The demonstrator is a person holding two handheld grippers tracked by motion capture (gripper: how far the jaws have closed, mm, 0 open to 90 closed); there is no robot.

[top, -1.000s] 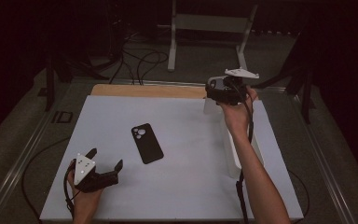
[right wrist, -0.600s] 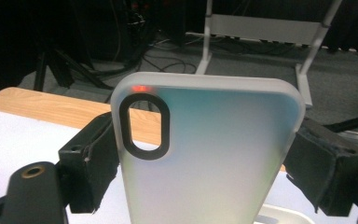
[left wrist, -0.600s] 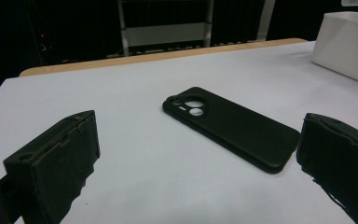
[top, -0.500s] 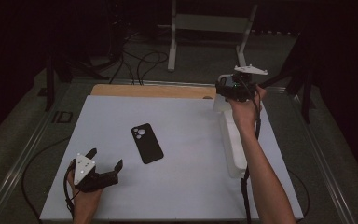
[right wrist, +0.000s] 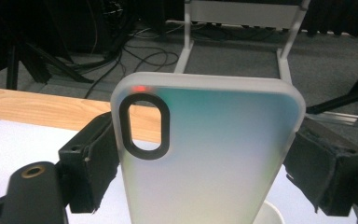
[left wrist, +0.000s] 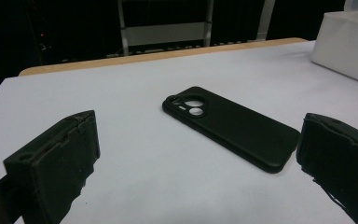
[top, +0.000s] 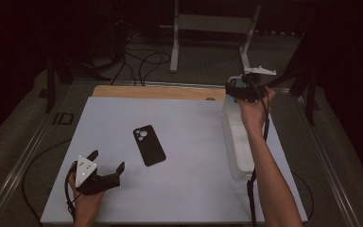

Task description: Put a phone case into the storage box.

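Carried rightward past the far end of the white bin point(top: 238, 151), the right gripper point(top: 231, 88) clamps a translucent phone case point(right wrist: 205, 154) between its jaws (the left gripper point(top: 108, 171) gapes empty, black phone case point(left wrist: 230, 126) just ahead).

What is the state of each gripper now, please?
Left gripper: open, holding nothing.
Right gripper: closed on a translucent phone case.

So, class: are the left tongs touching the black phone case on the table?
Apart. In the left gripper view, the left tongs stand open and bare white table shows between them and the black phone case.
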